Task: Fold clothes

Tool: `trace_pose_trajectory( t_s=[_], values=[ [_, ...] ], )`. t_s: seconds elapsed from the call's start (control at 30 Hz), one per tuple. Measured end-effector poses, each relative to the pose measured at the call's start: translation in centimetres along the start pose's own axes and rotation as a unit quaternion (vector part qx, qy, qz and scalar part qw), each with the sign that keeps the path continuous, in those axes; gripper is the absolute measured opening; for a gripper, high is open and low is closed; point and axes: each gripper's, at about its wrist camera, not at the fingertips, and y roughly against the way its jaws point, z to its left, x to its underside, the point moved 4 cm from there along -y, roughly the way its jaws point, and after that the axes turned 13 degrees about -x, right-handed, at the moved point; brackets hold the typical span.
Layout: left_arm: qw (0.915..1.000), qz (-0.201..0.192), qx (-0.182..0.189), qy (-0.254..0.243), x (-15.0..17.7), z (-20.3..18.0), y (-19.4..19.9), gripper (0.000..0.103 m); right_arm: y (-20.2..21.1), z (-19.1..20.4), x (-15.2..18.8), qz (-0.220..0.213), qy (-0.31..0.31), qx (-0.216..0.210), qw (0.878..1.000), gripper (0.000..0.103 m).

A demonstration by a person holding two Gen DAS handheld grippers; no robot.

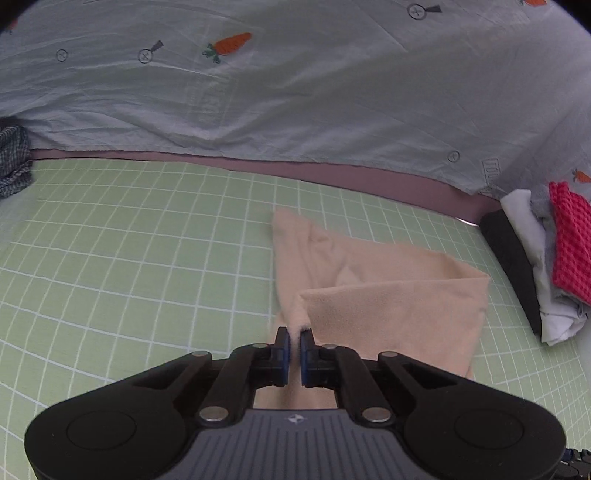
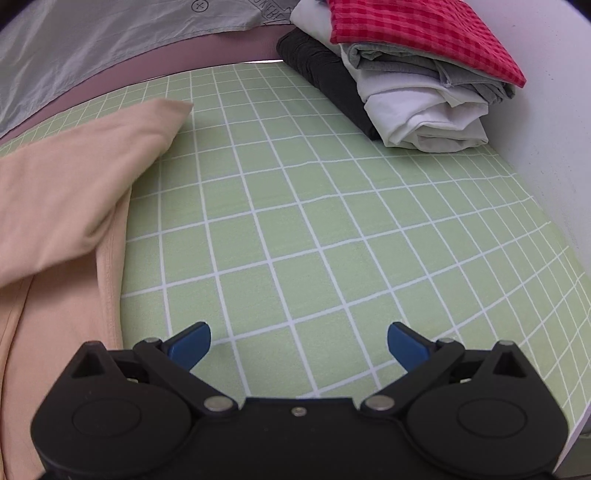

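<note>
Pinching a corner of the peach garment between its blue pads, the left claw stands nearly closed, with a small tuft of the fabric showing in the slim gap between the fingers. From that pinch the cloth runs away from the claw, one flap lying doubled over the rest, and spreads across the green gridded mat that covers the surface. The right claw hangs over bare mat with its jaws wide and nothing between them; the peach garment lies just to its left, apart from the fingers. Farther out, at the right far corner of the mat, sits a stack of folded clothes: a dark piece at the bottom, white and grey ones above, and a red checked cloth on top. Beyond the mat's far edge lies a grey sheet with carrot prints, and a dark checked fabric bunches at the far left.
</note>
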Motion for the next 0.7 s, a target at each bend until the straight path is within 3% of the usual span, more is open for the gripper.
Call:
trace_pose_trajectory(
  t_s=[0.23,0.33,0.4,0.5,0.67,0.7],
  values=[
    [0.9952,-0.005,-0.024,0.095,-3.2,9.1,-1.3,0.007,1.2,1.8,1.3,0.003,0.019,0.006,1.0,0.103],
    [0.99,-0.008,-0.019,0.139,-4.1,11.5,-1.7,0.007,1.9,2.4,1.9,0.0,0.02,0.011,1.0,0.103],
    [0.989,-0.002,-0.033,0.144,-4.0,12.0,-2.2,0.009,2.4,2.7,2.2,-0.003,0.019,0.013,1.0,0.103],
    [0.9909,0.009,-0.053,0.124,-3.1,11.5,-2.6,0.023,3.1,3.1,2.7,-0.009,0.016,0.016,1.0,0.103],
    [0.9961,0.029,-0.048,0.069,0.9,8.4,-1.5,0.066,4.4,3.9,3.5,-0.023,0.008,-0.001,1.0,0.103],
    [0.9967,0.035,-0.046,0.057,1.9,7.7,-1.2,0.068,4.6,4.1,3.6,-0.026,0.007,-0.007,1.0,0.103]
  ],
)
